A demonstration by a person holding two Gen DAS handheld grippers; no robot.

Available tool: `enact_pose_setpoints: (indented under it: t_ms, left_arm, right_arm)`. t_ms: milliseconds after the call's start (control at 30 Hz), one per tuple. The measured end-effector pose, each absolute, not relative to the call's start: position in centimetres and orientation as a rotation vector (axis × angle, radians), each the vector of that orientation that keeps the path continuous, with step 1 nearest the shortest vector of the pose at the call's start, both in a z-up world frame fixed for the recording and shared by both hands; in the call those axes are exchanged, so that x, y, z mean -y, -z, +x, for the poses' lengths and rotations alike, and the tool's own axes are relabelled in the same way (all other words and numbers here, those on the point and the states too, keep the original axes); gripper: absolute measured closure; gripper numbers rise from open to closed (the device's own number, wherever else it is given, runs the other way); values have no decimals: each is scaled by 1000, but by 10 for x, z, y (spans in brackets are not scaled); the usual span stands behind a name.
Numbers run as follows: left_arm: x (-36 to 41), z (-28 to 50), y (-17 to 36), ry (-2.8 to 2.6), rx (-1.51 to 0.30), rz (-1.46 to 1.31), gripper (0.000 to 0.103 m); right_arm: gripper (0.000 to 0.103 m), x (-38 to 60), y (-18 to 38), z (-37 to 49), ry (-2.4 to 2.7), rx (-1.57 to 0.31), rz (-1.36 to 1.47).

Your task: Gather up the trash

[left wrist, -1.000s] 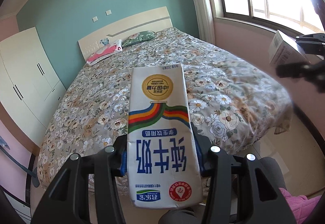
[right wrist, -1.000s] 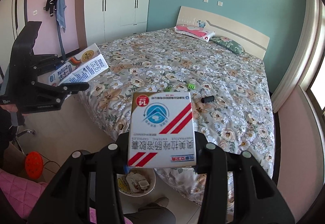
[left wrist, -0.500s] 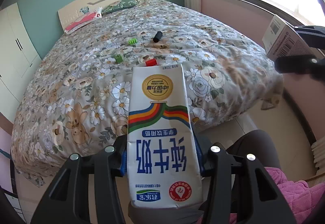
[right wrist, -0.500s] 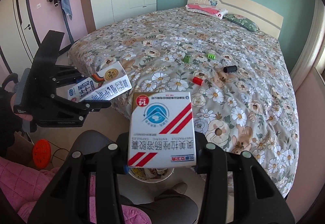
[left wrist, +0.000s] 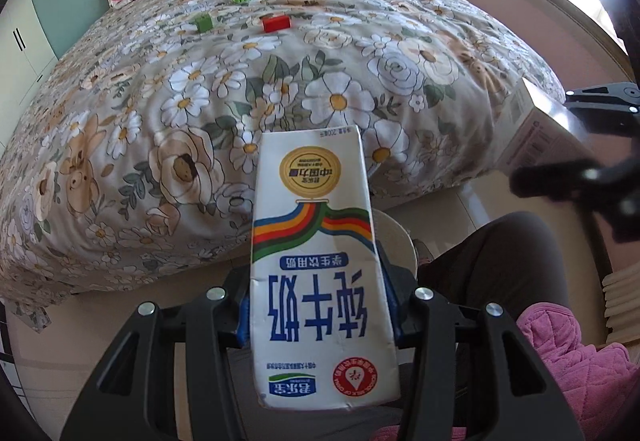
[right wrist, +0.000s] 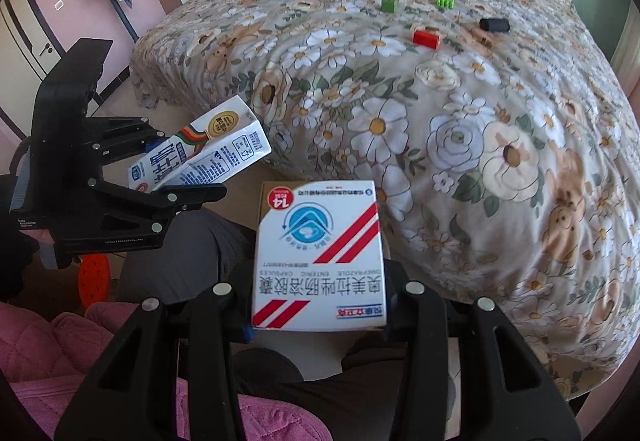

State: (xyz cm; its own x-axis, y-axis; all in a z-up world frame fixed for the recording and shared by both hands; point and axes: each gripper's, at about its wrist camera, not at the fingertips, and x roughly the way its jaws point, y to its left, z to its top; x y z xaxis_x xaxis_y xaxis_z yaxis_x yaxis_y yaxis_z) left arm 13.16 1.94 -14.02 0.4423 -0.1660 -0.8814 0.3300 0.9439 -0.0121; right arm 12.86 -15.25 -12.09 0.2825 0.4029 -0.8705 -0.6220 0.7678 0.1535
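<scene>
Because both pieces of trash are held in the air and not yet over anything that can receive them, the main risk is a drop in the wrong place. The milk carton (left wrist: pixel 320 273) is clamped between the fingers of the left gripper (left wrist: pixel 320 321), which press on its lower half only; its long upper part sticks out free, beyond the foot edge of the bed (left wrist: pixel 280 89). If the person tilts or swings the gripper fast, I judge that the carton can pivot or slide out, since its smooth sides give little hold. The medicine box (right wrist: pixel 320 257) is gripped the same way by the right gripper (right wrist: pixel 320 315), also near the foot edge of the bed and to the right of the carton. This box looks light and thin, so a hard squeeze could crush it, and a weak one could let it slip.

A pale round rim (left wrist: pixel 396 241), perhaps a bin, shows behind the carton, on the floor just beside the bed. It is mostly hidden, so I cannot tell how wide its mouth is. A release made without seeing it well could send the trash onto the floor or against the person's knee (left wrist: pixel 500 257).

On the bed, well away from its foot edge, lie a red block (right wrist: pixel 426 38), two green blocks (right wrist: pixel 390 4) and a black cylinder (right wrist: pixel 494 24). The two grippers are near each other and could collide.
</scene>
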Motion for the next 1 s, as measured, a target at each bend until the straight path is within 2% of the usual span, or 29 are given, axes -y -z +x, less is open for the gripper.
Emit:
enact_pose_setpoints:
  t_ms: [467, 1000]
  left_arm:
    - [-11, 147, 234, 317, -1237, 142, 53]
    - [-4, 178, 330, 303, -1436, 51, 53]
  right_arm:
    - [59, 128, 253, 145, -683, -1240, -339]
    - [59, 127, 352, 168, -637, -1435, -286]
